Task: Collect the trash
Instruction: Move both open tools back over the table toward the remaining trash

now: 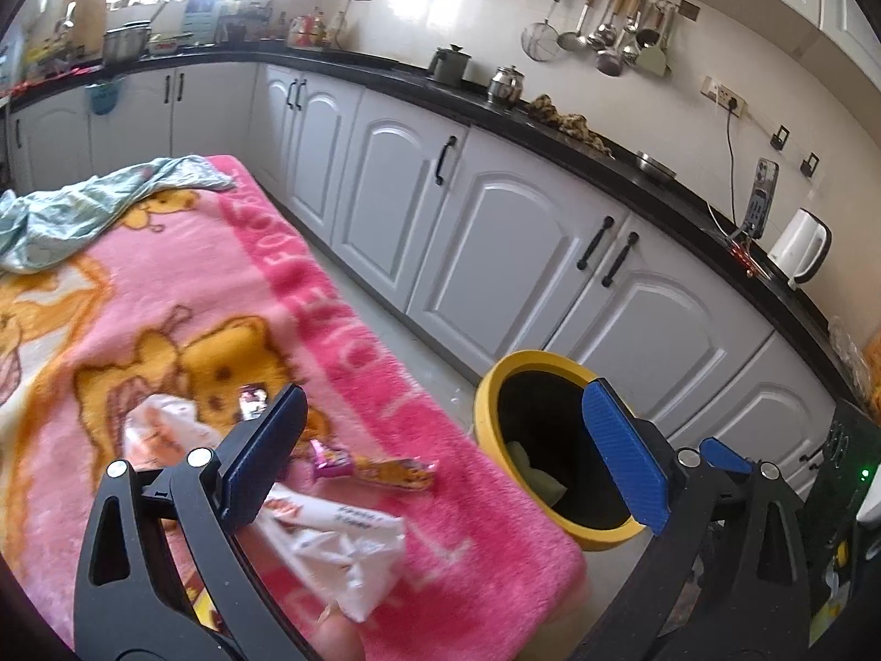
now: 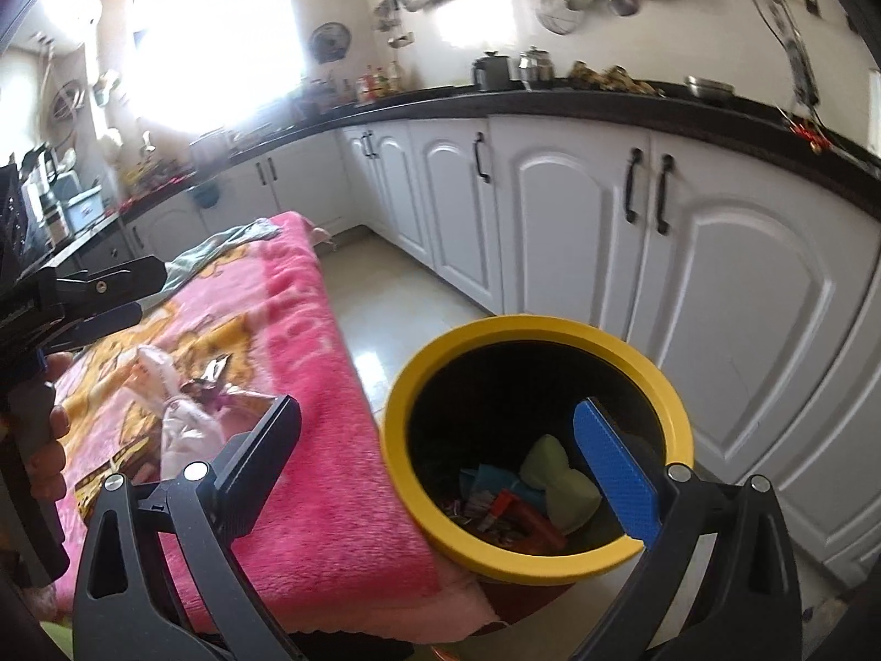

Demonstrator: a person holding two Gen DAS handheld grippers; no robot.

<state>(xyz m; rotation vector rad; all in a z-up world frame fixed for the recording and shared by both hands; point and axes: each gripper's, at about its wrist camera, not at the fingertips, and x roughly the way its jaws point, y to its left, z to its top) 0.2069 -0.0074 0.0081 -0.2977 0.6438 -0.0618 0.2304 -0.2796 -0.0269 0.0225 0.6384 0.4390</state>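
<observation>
Several wrappers lie on the pink blanket: a crumpled white wrapper, a purple and orange candy wrapper, a small dark foil piece and a white packet. My left gripper hovers over them, open wide and holding nothing. To the right on the floor stands a black bin with a yellow rim. My right gripper is open and empty above that bin's rim. Inside it lie a green wad and red and blue scraps. In the right wrist view the left gripper shows at the left edge.
A light green cloth lies at the blanket's far end. White cabinets under a black counter run behind the bin, with a strip of tiled floor between. A hand grips the left tool's handle.
</observation>
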